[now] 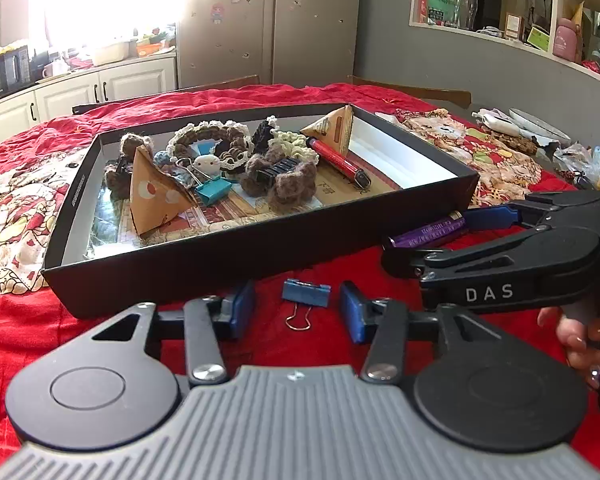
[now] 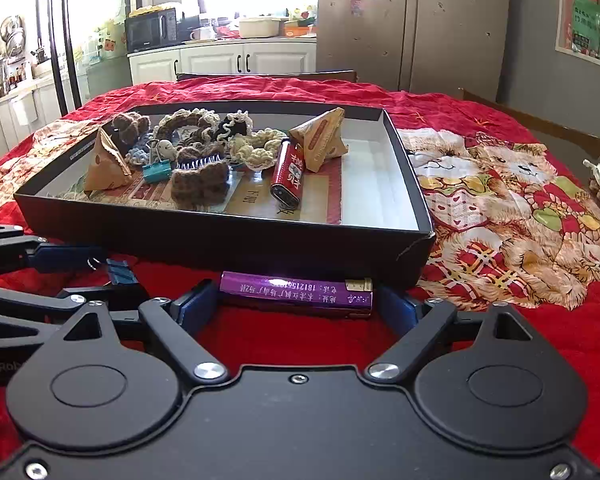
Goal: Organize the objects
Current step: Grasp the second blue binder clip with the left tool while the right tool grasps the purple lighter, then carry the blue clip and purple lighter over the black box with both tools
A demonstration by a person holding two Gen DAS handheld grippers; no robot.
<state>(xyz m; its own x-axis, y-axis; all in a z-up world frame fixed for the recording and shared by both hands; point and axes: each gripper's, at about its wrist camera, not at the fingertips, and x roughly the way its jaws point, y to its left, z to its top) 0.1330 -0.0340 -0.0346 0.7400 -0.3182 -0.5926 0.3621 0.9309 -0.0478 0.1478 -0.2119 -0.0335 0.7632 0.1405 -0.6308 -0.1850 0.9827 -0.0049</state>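
Most clutter's boxed in the black tray (image 1: 260,248); I've got spread jaws straddling the blue binder clip (image 1: 306,293) at my twelve and the purple lighter (image 2: 296,294), neither pinched yet.

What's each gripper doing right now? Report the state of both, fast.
Left gripper: open, pads either side of the blue binder clip, not pressing it.
Right gripper: open, straddling the purple lighter, not gripping it.
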